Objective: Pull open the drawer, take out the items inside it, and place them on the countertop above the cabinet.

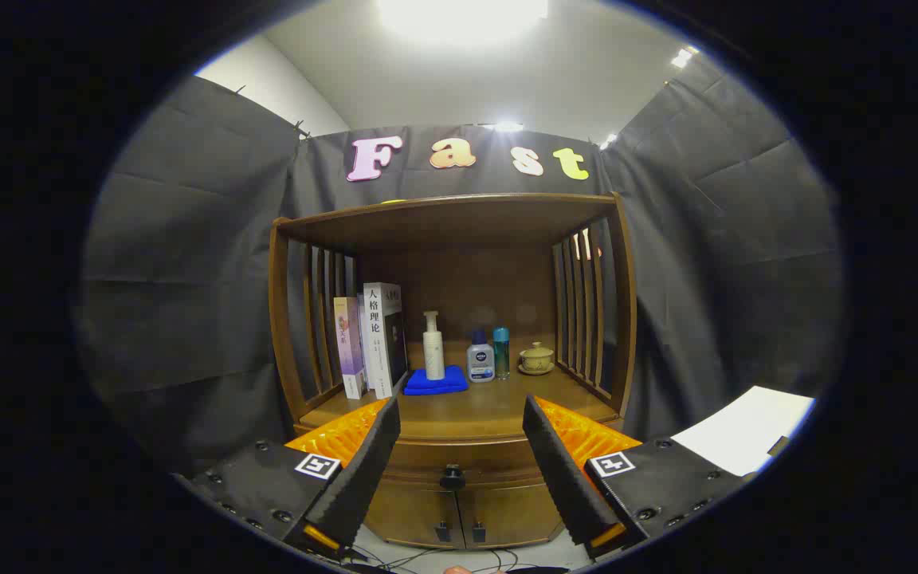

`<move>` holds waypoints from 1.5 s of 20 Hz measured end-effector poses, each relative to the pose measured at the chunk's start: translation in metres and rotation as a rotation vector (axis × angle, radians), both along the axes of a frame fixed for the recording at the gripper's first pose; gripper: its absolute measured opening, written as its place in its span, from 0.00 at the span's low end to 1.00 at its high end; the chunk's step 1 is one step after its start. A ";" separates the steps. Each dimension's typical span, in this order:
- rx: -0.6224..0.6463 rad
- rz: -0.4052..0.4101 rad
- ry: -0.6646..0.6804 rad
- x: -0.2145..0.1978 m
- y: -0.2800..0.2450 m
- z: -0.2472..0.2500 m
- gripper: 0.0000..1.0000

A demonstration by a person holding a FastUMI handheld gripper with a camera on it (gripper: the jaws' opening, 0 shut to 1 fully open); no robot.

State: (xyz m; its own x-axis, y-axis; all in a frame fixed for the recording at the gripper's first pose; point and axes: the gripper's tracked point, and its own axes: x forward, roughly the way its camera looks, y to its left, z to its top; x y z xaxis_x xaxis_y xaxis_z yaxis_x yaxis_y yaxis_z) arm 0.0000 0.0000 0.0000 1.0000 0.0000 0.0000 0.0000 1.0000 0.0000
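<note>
A brown wooden cabinet [459, 231] stands ahead against the booth wall. Its drawer [459, 458] is closed, with a dark round knob [452, 477] at the middle of its front. My gripper [459, 414] is open; the knob sits low between the two fingers, some way beyond them. The countertop [483, 410] above the drawer is an open shelf under a wooden top. Nothing is between my fingers. What the drawer holds is hidden.
On the countertop stand books [371, 339] at the left, a blue cloth [436, 381] with a white pump bottle [433, 345] on it, two small bottles [480, 357], and a lidded cup [537, 357]. Two small doors [459, 518] lie below the drawer. A white sheet [746, 429] lies to the right.
</note>
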 end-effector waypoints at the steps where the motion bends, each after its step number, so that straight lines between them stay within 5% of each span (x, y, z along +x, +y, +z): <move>1: -0.001 0.002 0.000 0.000 0.000 0.000 0.98; 17: -0.010 -0.020 0.020 0.002 -0.003 -0.020 0.98; 30: 0.002 -0.011 0.066 0.048 -0.007 -0.080 0.98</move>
State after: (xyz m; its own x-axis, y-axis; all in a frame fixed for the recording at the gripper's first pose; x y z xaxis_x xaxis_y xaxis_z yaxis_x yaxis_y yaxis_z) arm 0.0484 -0.0070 -0.0796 0.9978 -0.0114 -0.0660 0.0115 0.9999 0.0019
